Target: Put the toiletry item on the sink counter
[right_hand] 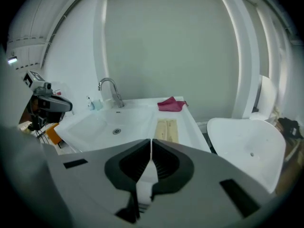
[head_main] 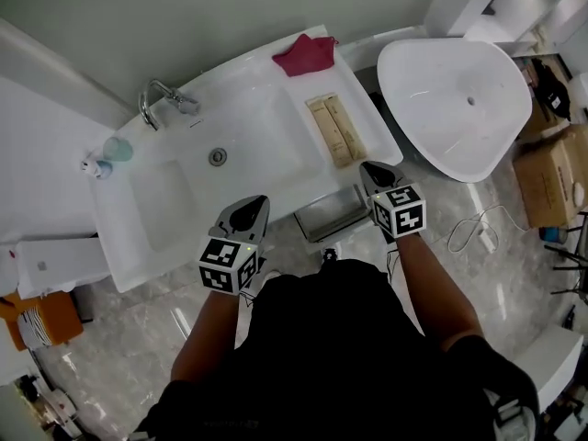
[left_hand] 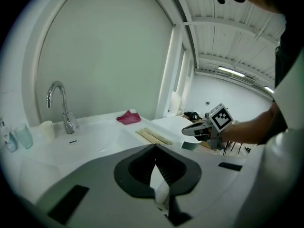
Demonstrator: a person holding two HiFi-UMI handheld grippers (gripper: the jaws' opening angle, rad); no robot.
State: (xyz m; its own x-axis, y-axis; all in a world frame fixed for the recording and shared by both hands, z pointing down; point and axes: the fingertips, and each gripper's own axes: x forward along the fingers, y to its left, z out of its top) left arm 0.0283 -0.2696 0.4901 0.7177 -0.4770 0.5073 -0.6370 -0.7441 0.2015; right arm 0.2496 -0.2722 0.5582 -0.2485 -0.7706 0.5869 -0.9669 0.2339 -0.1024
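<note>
Fingers [left_hand: 140,169] closed, left gripper [head_main: 250,209] and right gripper [head_main: 373,169] hover at sink counter [head_main: 299,108] edge.

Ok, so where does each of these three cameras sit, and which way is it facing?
Head view: on the person's head, looking steeply down at the sink counter; left claw, right claw, forearms and torso show.
Left gripper view: on that claw, looking along its shut jaws toward the tap; the right claw and forearm show.
Right gripper view: on that claw, looking across the basin; the left claw shows.
Shared: all three show the red cloth.
</note>
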